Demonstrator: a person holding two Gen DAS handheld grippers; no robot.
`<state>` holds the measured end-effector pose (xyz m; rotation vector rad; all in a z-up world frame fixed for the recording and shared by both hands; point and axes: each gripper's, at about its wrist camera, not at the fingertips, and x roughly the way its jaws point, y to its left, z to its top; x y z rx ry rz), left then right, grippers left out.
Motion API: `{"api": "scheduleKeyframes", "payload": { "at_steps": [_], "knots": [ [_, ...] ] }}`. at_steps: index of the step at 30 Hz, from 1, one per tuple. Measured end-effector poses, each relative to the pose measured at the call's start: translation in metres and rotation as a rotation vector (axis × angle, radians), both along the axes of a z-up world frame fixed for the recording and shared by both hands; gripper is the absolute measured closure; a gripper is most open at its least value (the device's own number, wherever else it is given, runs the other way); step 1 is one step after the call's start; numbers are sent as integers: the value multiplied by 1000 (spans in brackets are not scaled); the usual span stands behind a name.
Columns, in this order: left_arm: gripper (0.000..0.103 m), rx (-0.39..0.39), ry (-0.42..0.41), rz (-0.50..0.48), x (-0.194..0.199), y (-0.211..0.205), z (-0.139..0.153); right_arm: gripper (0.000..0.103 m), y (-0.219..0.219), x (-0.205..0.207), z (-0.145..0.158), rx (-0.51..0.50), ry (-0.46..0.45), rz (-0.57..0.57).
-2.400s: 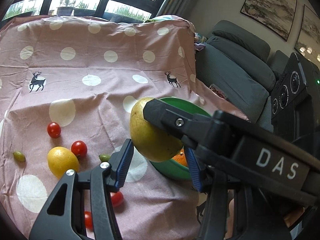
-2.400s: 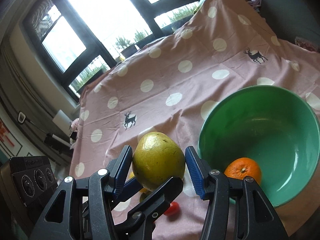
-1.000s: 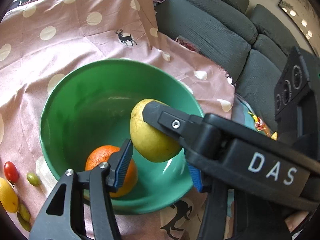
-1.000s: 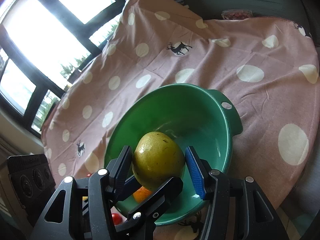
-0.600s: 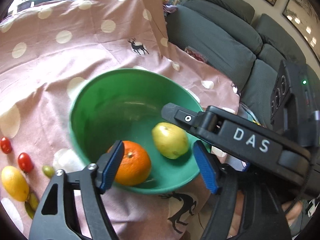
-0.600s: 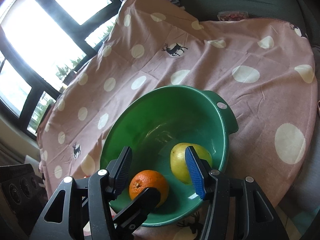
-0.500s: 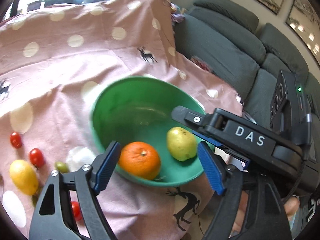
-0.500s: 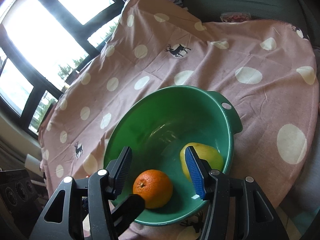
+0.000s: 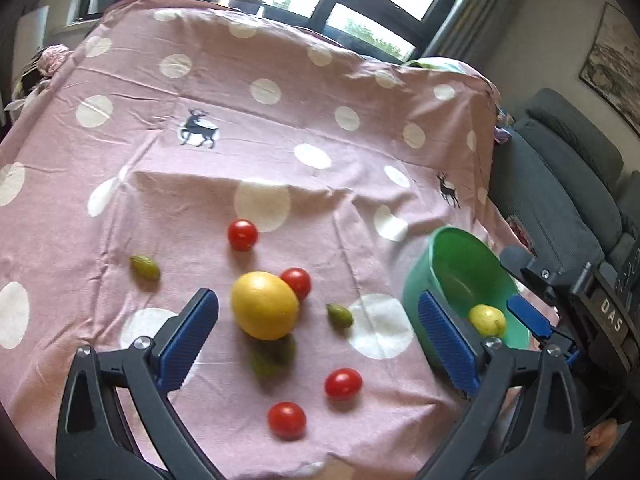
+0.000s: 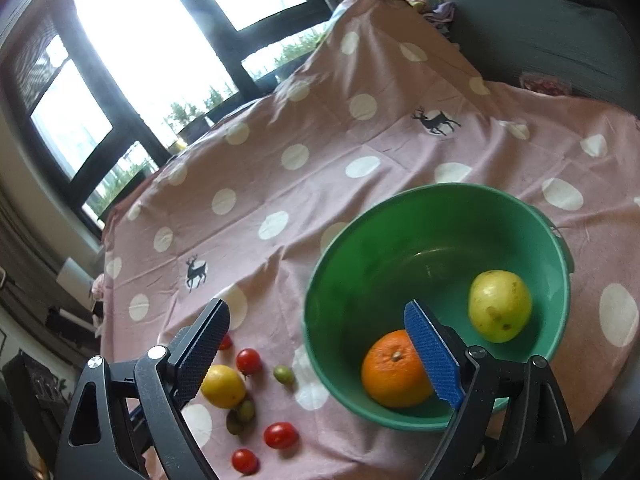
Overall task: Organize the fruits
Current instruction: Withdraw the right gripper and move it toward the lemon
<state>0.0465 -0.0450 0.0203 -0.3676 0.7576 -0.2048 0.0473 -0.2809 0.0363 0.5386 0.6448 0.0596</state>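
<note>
We see the green bowl [image 10: 436,240] on the table holding an orange [image 10: 394,370] and a pear [image 10: 500,306]; both grippers' fingers [image 9: 188,336] are opening wide, nothing between. One gripper reads "DAS" [image 9: 612,314].

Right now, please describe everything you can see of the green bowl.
The green bowl is round, deep and glossy, seemingly plastic, with a small holed tab on its far rim. It stands upright on the pink dotted tablecloth. Inside lie an orange and a yellow-green pear, apart from each other.
</note>
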Motion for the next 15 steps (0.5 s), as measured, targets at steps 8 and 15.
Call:
{"api": "scheduleKeyframes", "payload": {
  "at_steps": [8,15],
  "knots": [
    [2,41,63,129,8,40,-14,10,51,16,-4,-42,34,156],
    [2,22,76,171,7,60,-16,10,85,32,-2,-46,114,284]
  ]
}}
